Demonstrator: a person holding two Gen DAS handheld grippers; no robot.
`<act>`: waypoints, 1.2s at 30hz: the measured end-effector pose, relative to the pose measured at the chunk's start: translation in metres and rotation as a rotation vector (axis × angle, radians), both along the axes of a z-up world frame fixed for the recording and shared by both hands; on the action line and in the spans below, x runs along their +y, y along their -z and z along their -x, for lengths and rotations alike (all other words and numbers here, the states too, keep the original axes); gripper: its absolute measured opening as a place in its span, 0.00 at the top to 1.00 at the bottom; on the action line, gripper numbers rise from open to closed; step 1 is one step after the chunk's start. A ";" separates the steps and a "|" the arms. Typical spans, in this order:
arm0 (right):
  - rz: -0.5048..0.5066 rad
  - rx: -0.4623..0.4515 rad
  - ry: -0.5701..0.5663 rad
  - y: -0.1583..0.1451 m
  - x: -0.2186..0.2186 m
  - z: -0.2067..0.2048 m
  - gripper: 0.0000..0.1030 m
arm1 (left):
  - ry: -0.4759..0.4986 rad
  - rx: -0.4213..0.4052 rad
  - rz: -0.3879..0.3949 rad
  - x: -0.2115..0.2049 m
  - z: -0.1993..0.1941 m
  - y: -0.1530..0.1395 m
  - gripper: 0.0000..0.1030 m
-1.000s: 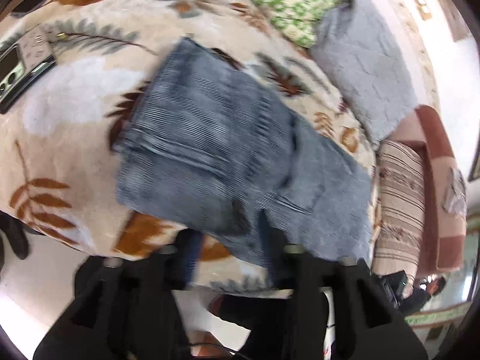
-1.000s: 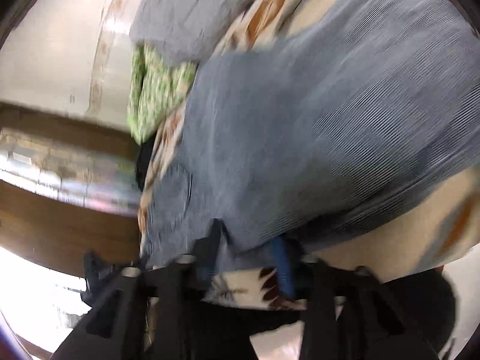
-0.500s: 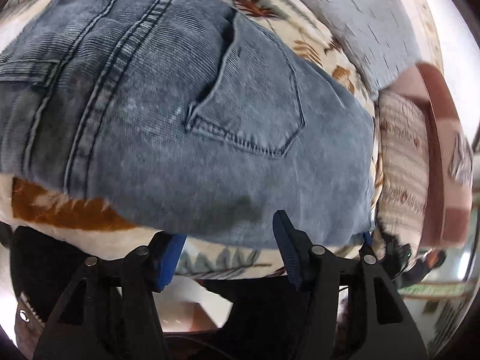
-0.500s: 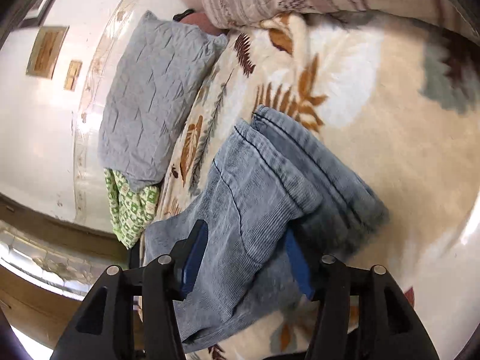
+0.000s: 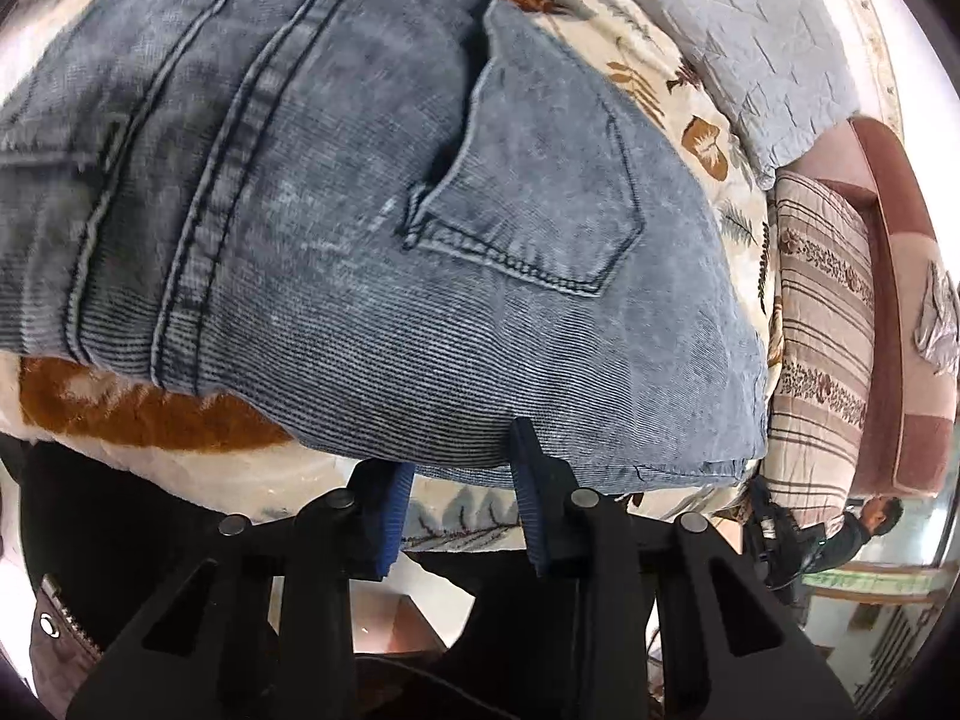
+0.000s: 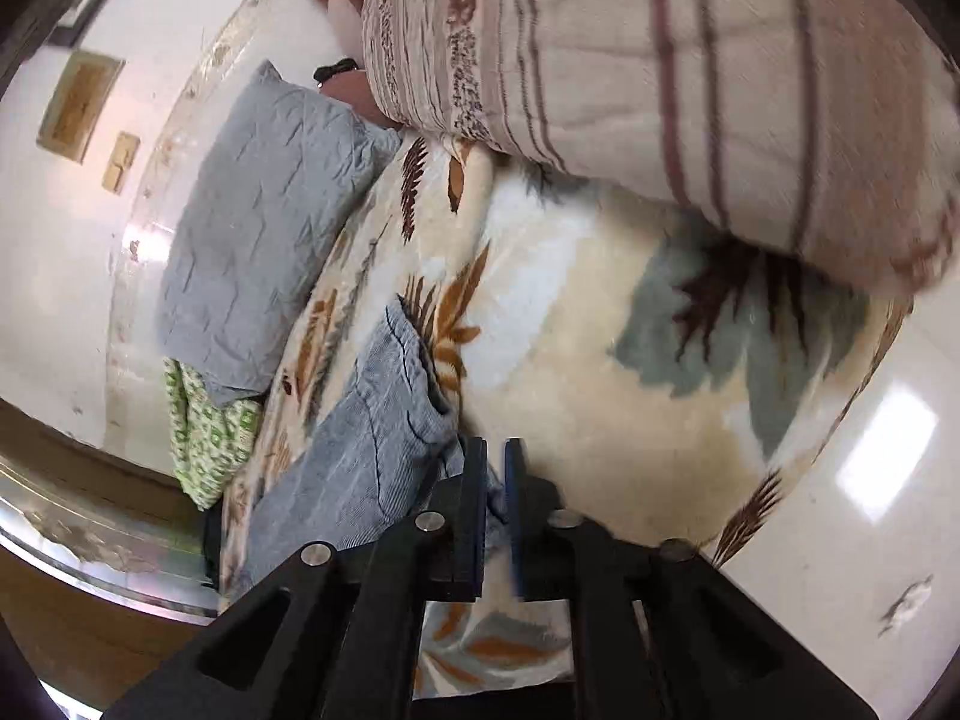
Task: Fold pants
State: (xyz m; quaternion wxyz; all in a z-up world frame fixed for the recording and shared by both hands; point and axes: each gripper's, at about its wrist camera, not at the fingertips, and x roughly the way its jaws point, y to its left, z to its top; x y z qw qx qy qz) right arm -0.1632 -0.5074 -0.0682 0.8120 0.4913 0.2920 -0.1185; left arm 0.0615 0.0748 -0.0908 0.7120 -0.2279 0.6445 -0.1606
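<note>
A cream fleece blanket printed with rust-brown and grey-blue leaves [image 5: 144,414] covers the bed and fills most of both views. No container shows in either one. A striped beige-and-mauve folded quilt [image 6: 660,60] lies at the blanket's far edge, blurred and cut off by the frame in the right wrist view. A crinkled pale grey-blue pillow [image 6: 264,228] lies along the white wall, and a green-and-white patterned cloth [image 6: 204,438] shows from under its lower end, mostly hidden.

The faded blue-grey corduroy pants [image 5: 372,228] lie on the blanket near its front edge, folded into a thick stack. In the left wrist view the top layer shows a patch back pocket with dark stitching, a double-stitched seat seam and fine ribbing; their left part runs out of the picture. In the right wrist view only a rumpled end of the pants [image 6: 372,432] appears, its lower part hidden behind the gripper.

The left gripper [image 5: 462,480] stands at the near hem of the pants. Its blue-padded jaws have just been closing and are still apart, the right finger touching the hem edge and the left finger's tip tucked under it, with the hem fold between them but not pinched. The right gripper [image 6: 493,468] has just been closing too; its pads are nearly together. Blue cloth lies right at its left finger, but whether any is caught in the narrow gap is unclear.
</note>
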 end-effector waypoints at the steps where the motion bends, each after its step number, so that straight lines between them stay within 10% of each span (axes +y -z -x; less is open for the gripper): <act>1: -0.012 -0.032 -0.019 -0.004 0.002 -0.004 0.88 | 0.000 -0.011 -0.005 0.000 0.000 -0.002 0.71; 4: 0.009 -0.023 -0.061 -0.009 0.012 -0.022 0.43 | 0.013 -0.028 -0.001 -0.004 -0.001 -0.005 0.65; 5: 0.013 -0.018 -0.063 -0.008 0.015 -0.027 0.41 | 0.014 -0.028 0.001 -0.005 -0.001 -0.004 0.61; 12: 0.026 0.020 -0.081 0.005 0.026 -0.062 0.44 | 0.015 -0.006 -0.005 -0.019 -0.010 0.004 0.44; 16: 0.037 0.031 -0.102 0.001 0.023 -0.068 0.93 | 0.029 -0.030 -0.052 -0.027 -0.011 0.001 0.55; 17: 0.033 0.004 -0.104 -0.005 0.023 -0.063 0.93 | 0.025 -0.050 -0.078 -0.026 -0.009 -0.005 0.76; 20: 0.078 -0.067 -0.142 -0.031 0.034 -0.046 0.93 | 0.005 -0.050 -0.027 -0.011 -0.003 -0.015 0.88; 29: -0.019 0.092 -0.115 0.029 0.035 -0.012 0.88 | 0.027 0.037 -0.036 0.003 0.003 0.005 0.88; 36: 0.195 0.060 -0.041 -0.041 0.025 -0.001 0.69 | 0.148 -0.127 0.009 0.035 0.012 -0.052 0.83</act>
